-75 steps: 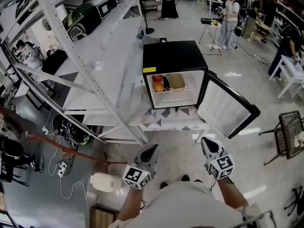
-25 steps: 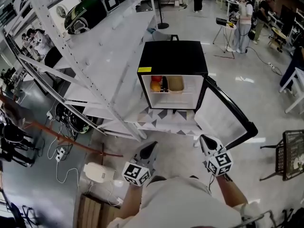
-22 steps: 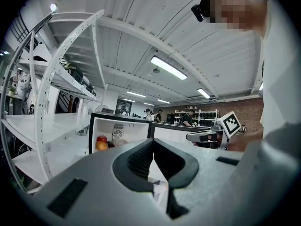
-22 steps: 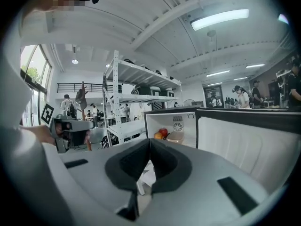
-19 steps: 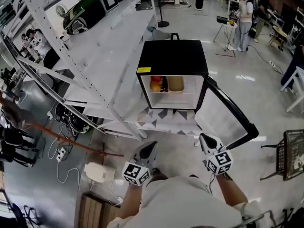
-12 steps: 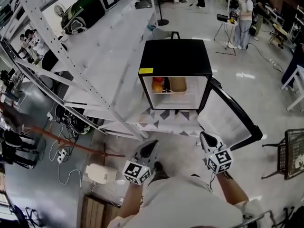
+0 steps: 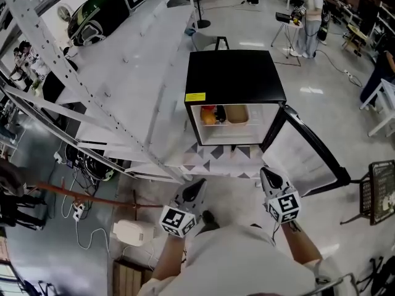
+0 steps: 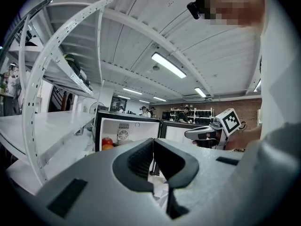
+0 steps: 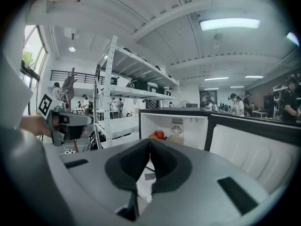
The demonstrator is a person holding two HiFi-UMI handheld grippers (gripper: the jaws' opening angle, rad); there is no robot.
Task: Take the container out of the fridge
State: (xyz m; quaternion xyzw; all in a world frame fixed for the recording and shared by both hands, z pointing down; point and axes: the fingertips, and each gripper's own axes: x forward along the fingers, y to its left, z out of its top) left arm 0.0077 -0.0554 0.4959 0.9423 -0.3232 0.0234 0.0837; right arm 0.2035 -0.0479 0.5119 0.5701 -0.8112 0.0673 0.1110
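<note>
A small black fridge [image 7: 234,79] stands open on the floor ahead, its door [image 7: 308,159] swung out to the right. On its shelf sits a tan container [image 7: 237,114], with red and orange fruit [image 7: 208,115] to its left. Both grippers hang in front of the person's body, well short of the fridge. My left gripper [image 7: 199,184] is shut and empty. My right gripper [image 7: 266,172] is also shut with nothing in it. The right gripper view shows the shut jaws [image 9: 149,142] pointing at the fridge, a red apple [image 9: 159,134] and the container [image 9: 176,139] inside.
A long white metal rack [image 7: 111,85] runs along the left of the fridge, with cables and a power strip [image 7: 77,209] on the floor under it. A patterned mat [image 7: 216,159] lies before the fridge. People stand at desks [image 7: 305,17] far behind.
The fridge sits a little nearer and more to the right in the head view than before. Both grippers stay shut in about the same place before the body.
</note>
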